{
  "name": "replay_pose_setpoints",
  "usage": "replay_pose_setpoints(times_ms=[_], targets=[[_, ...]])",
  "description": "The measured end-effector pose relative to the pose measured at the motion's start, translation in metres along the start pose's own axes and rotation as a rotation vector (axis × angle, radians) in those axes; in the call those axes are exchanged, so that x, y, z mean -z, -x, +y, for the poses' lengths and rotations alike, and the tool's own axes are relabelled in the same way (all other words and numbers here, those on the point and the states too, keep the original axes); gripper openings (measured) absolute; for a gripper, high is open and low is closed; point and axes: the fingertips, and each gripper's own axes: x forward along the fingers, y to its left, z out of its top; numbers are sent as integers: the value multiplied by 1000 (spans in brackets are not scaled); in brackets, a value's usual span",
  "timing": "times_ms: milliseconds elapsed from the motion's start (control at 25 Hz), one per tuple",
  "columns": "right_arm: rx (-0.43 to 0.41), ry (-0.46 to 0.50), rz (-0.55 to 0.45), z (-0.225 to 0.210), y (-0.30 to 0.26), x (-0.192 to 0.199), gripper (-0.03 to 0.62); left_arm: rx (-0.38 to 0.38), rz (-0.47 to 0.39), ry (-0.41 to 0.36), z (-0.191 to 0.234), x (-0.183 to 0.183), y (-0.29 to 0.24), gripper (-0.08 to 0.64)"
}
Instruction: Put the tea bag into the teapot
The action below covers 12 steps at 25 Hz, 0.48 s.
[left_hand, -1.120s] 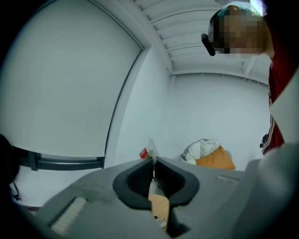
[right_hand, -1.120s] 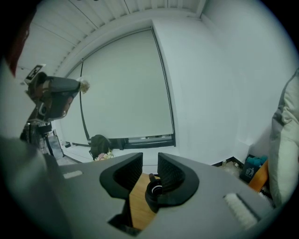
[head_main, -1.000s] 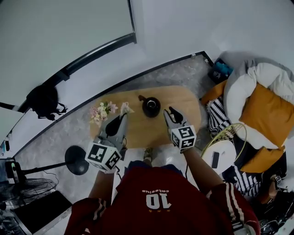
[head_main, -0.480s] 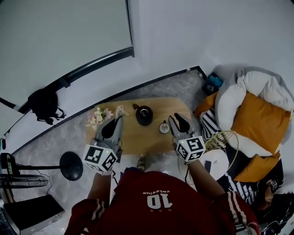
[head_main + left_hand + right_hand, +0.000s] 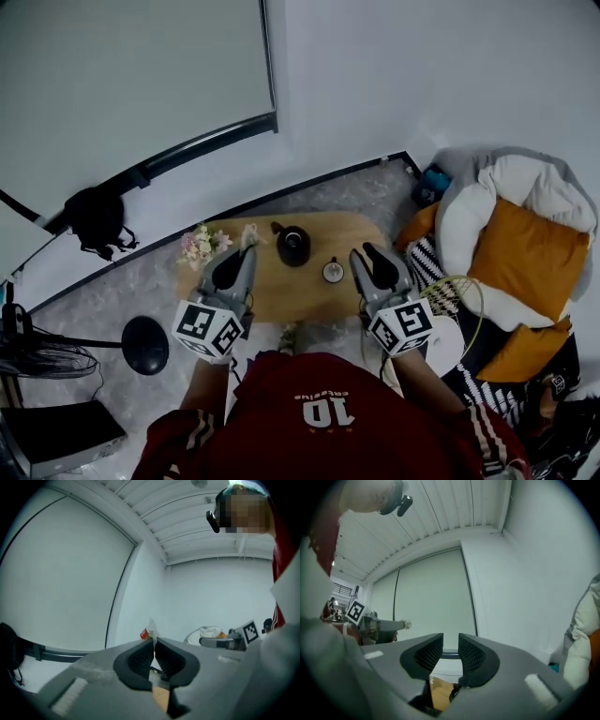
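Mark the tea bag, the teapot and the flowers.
tea bag (image 5: 153, 627): left gripper view, on its white paper corner.
teapot (image 5: 293, 247): head view, middle of its dark body.
flowers (image 5: 199, 246): head view, on the pink and white blooms.

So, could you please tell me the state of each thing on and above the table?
Black round teapot: upright on oval wooden table, lid off.
Small round lid: lying beside teapot.
White paper tea bag: pinched in left gripper.
Left gripper: shut on tea bag.
Right gripper: open, empty.
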Motion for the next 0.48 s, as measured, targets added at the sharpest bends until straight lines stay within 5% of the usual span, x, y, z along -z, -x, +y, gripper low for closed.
replay_pose_setpoints(times_ms=[480], targets=[[13,5,-61,19,29,-33,68,15,6,-10,-7,0,9,11]])
